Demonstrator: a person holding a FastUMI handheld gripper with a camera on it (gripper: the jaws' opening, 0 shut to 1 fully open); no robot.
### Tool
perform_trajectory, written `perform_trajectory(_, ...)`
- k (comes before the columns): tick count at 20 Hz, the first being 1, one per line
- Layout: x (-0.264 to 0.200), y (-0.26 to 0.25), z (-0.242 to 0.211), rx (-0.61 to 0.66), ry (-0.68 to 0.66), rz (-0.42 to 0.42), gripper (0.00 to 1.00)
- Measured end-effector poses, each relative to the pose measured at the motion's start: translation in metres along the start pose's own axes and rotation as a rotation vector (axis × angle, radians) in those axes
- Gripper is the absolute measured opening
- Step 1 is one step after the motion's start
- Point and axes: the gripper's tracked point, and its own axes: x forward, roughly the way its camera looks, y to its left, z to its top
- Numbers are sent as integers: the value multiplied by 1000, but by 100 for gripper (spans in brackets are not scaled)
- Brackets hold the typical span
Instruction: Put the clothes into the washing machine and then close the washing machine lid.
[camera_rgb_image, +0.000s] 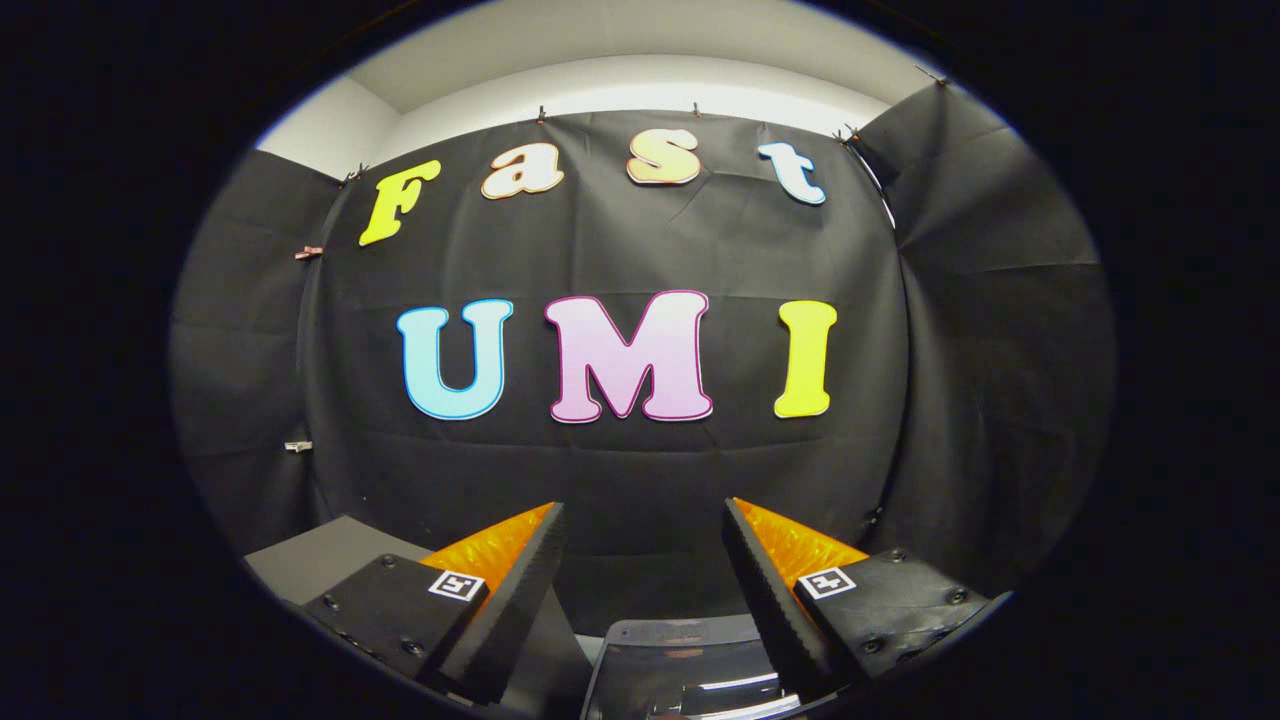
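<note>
**Gripper held open above the washer, nothing between its fingers**

Your two-finger gripper (645, 560) sits at the bottom centre of the frame, its jaws standing wide apart and closed on nothing. You can count two fingers (520, 600), each with a black ribbed pad on the inner face, an orange backing and one small square black-and-white marker on the black mount behind it, so two markers in all.

Between and just below the fingers, at the very bottom of the frame, lies the dark grey glossy washing machine lid (690, 665), a rounded-corner panel catching a streak of white light. You see one such panel; whether it is shut or raised cannot be told from this angle.

At the lower left, beside the left finger, one flat grey surface (320, 560) shows a corner.

Beyond the fingers hangs the black cloth booth wall (620, 480), filling the middle of the frame, with a white wall strip (640, 90) above it at the top.
</note>
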Motion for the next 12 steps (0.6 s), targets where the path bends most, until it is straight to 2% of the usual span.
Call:
perform_trajectory(4,2,-6,-1,-24,-2,-23,98)
perform_trajectory(12,-1,-2,3,-16,-15,-17,99)
